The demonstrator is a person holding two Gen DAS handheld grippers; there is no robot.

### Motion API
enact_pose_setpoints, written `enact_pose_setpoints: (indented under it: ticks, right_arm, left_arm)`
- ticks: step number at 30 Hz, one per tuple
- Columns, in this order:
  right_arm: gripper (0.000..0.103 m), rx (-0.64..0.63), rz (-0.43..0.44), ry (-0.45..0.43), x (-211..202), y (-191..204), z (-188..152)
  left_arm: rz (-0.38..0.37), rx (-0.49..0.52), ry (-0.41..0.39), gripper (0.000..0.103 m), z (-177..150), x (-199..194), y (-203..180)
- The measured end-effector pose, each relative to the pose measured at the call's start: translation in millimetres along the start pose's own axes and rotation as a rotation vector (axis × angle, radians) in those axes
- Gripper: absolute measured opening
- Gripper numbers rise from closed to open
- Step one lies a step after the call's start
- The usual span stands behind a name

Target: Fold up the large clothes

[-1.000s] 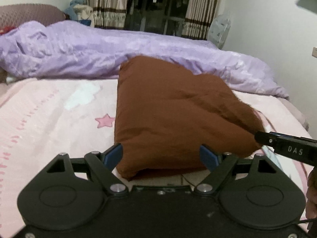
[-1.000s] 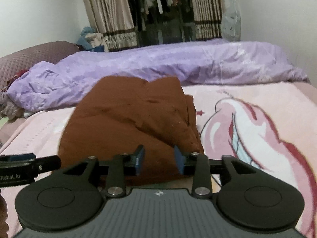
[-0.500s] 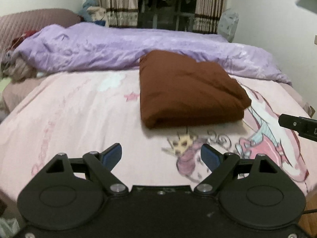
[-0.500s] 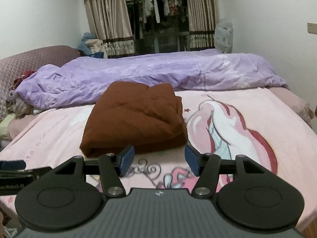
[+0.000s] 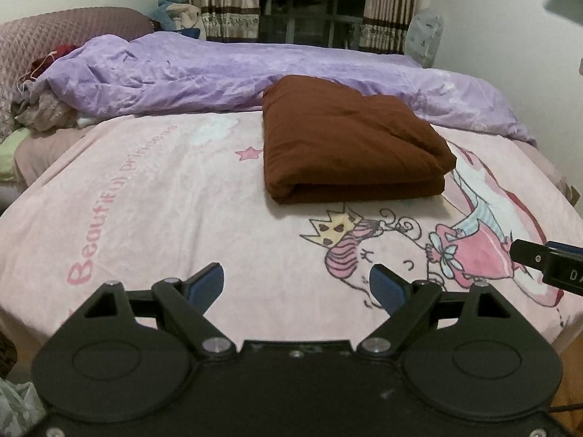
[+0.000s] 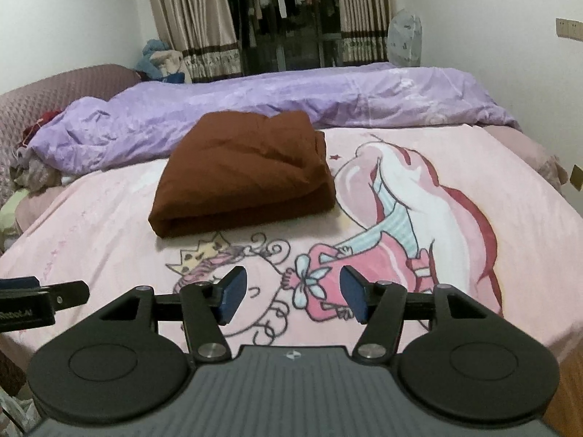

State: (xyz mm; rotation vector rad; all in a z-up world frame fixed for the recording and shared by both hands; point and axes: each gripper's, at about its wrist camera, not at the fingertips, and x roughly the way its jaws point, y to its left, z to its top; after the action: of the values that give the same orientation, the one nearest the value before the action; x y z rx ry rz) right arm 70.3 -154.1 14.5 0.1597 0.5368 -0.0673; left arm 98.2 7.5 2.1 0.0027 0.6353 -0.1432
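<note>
Brown cloth [image 5: 346, 142]: folded, lying on the pink blanket [image 5: 164, 211]
Left gripper [image 5: 297, 286]: spread wide, holding nothing
Right gripper [image 6: 291, 295]: spread wide, holding nothing

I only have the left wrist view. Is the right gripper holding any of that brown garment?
Observer: No. The right gripper is open with nothing between its fingers. It hangs over the pink blanket, short of the brown garment.
Operator: What does the garment's right side look like from over there?
Observer: A separate layer edge runs front to back along that side, and the far top edge is a little bumpy.
Operator: Anything on the right wall I can't see?
Observer: A small beige wall plate, high on that wall.
</note>
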Motion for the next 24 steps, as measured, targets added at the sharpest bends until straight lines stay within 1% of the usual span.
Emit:
enact_pose_setpoints:
  ticks: [6, 24]
  right_arm:
    - [0.069, 0.004, -0.001, 0.010, 1.0, -0.5, -4.3]
    - [0.069, -0.006, 0.007, 0.018, 4.3, 0.6, -3.1]
  left_arm:
    - [-0.001, 0.003, 0.011, 0.089, -0.1, 1.8, -1.7]
    - [0.004, 0.007, 0.024, 0.090, -0.2, 4.4, -3.5]
